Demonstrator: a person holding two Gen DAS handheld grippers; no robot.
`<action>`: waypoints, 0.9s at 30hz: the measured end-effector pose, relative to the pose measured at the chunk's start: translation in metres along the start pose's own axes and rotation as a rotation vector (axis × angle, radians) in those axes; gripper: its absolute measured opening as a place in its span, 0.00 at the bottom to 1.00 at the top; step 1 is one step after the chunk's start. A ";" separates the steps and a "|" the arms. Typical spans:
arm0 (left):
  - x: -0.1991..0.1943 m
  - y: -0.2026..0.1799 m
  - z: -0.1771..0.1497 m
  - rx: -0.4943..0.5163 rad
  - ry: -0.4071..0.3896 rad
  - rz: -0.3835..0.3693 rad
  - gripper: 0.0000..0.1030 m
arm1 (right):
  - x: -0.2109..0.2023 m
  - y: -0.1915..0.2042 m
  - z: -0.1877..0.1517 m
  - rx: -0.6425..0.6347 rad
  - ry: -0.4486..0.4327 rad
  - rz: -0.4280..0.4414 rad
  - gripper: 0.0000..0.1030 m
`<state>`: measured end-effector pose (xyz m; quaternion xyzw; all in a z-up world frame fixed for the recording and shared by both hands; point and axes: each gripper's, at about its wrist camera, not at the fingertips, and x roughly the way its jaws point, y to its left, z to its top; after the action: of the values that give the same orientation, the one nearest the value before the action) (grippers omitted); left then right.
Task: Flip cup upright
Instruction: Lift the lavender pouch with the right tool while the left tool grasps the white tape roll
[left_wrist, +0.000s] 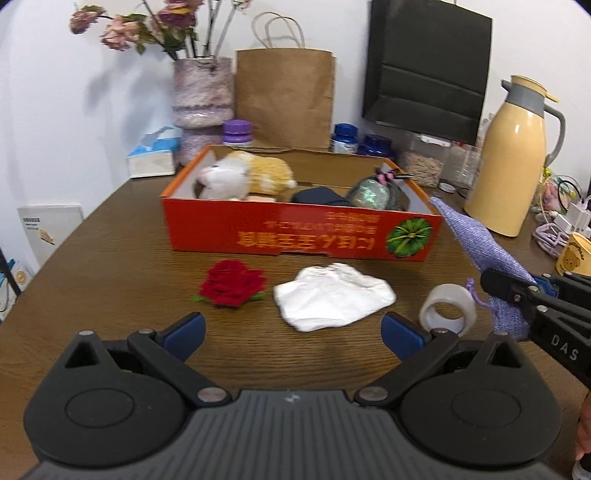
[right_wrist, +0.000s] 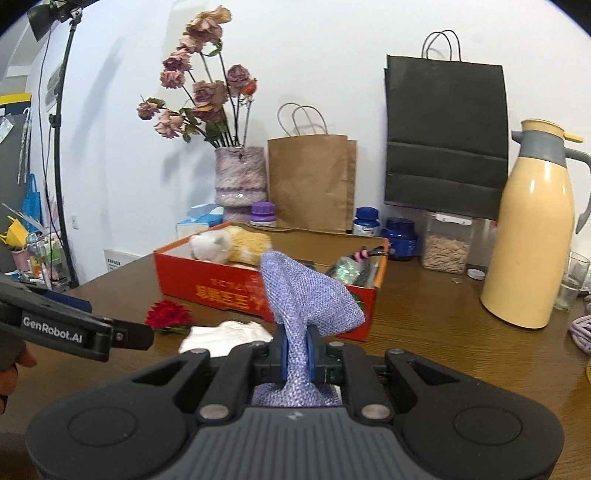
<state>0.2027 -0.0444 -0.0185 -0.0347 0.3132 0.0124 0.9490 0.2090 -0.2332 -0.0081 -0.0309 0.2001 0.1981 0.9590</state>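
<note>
Left tongs (left_wrist: 293, 328) spread wide and empty, hovering low over the counter (left_wrist: 129, 240), facing a crumpled white cloth (left_wrist: 332, 299), a red fabric rose (left_wrist: 232, 282) and a tape roll (left_wrist: 447, 308). Right tongs (right_wrist: 298, 347) clamped on a purple mesh pouch (right_wrist: 310, 295), its loose end fanning up in front of the lens and hiding part of the red box (right_wrist: 229, 291) behind.

Likely target: yellow cup with a bear print (left_wrist: 576, 254), at the far right of the counter, near the foot of the cream thermos jug (left_wrist: 506, 166) and beside a coil of pale cable; cut off by the frame edge in the left wrist view, so lying, inverted or upright cannot be told. Clear drinking glass (right_wrist: 574, 280) upright just right of the jug, probably not the target.

Judged stage: cup not yet approached; neither tongs near it.

Risks from here:
- No free tongs on the cup's side while the pouch is held; reaching with the pouch clamped, no grasp possible.
- Pouch fabric blocking the right wrist view, hence a misjudged approach.
- Cable, jug and glass crowding the cup; a wide swing likely to knock the glass or snag the cable.
- Smooth rounded wall, prone to slipping or rolling under an off-centre pinch.
</note>
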 end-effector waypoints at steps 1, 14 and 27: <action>0.003 -0.006 0.001 0.004 0.003 -0.004 1.00 | 0.001 -0.005 -0.001 -0.002 0.003 -0.003 0.09; 0.033 -0.073 0.006 0.080 0.017 -0.074 1.00 | 0.000 -0.061 -0.010 0.013 -0.007 -0.025 0.09; 0.068 -0.116 0.000 0.134 0.049 -0.099 1.00 | -0.005 -0.098 -0.017 0.058 -0.011 -0.038 0.09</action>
<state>0.2626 -0.1599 -0.0524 0.0131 0.3344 -0.0561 0.9407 0.2367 -0.3273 -0.0236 -0.0059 0.1998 0.1743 0.9642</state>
